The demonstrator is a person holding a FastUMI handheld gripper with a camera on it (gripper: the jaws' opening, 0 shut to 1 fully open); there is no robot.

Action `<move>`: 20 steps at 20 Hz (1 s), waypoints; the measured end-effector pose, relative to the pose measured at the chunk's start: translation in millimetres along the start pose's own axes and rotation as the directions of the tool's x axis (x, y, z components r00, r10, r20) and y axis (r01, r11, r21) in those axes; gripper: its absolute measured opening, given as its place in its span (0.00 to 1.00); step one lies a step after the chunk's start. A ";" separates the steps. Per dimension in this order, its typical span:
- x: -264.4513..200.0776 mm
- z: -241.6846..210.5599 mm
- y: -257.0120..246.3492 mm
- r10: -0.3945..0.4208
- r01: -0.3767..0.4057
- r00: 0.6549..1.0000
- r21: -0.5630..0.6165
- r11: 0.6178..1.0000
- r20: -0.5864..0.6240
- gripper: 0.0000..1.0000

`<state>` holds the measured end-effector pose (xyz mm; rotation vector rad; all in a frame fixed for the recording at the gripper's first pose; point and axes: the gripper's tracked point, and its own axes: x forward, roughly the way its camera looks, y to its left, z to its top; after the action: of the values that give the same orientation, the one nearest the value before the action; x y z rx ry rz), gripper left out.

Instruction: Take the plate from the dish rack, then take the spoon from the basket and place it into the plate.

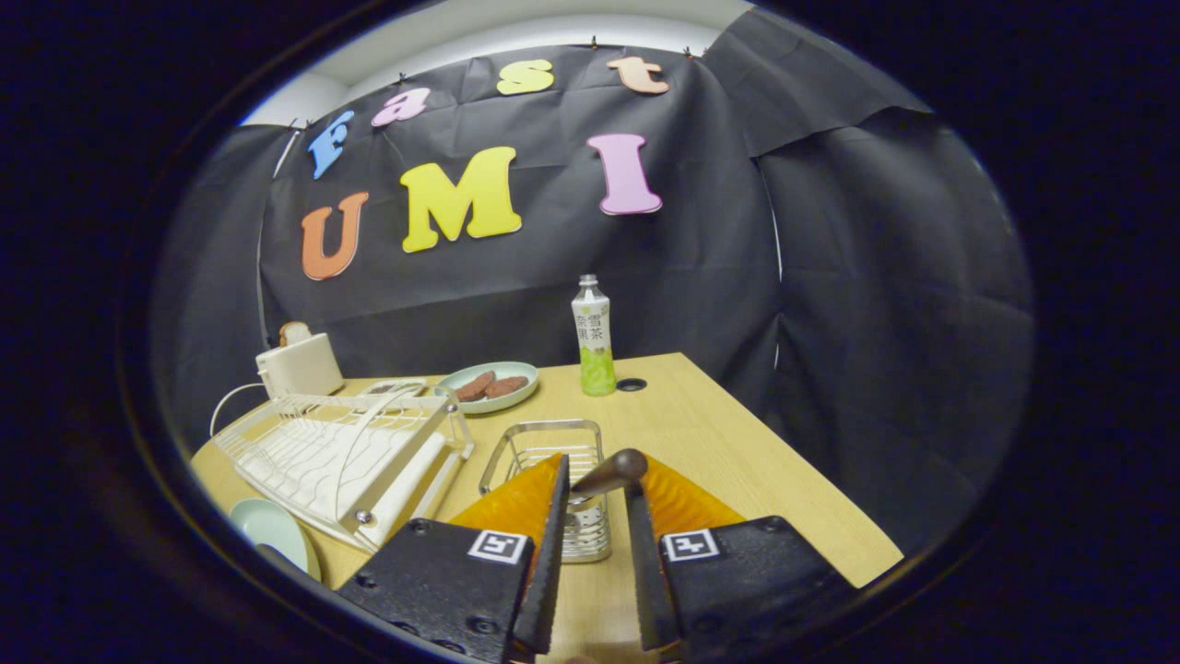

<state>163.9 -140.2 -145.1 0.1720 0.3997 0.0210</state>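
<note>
My gripper (595, 478) hangs right over the wire basket (544, 444), which stands in the middle of the wooden table. Its two fingers are shut on the dark brown handle of the spoon (616, 468), which sticks up and to the right between the fingertips. The spoon's bowl is hidden behind the fingers, so I cannot tell if it is still inside the basket. The pale green plate (273, 531) lies flat on the table, left of the fingers and in front of the white dish rack (332, 454).
Behind the rack stand a cream toaster (300, 363) and a second plate (489, 387) with brown cookies. A green drink bottle (595, 337) stands at the table's far side beside a round cable hole (631, 385). The table's right edge (802, 480) runs diagonally close by.
</note>
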 end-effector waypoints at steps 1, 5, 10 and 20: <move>-0.6 -1.3 3.5 0.010 -0.010 1.000 0.007 1.000 -0.008 0.33; -0.3 6.4 14.0 0.033 -0.033 0.999 -0.001 0.999 -0.011 0.20; -3.8 13.3 23.0 0.031 -0.033 0.999 -0.037 0.999 -0.040 0.09; -76.3 89.4 42.0 0.019 -0.005 0.996 -0.162 0.987 0.088 0.09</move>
<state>128.9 -117.5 -27.4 0.0146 0.3063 0.0575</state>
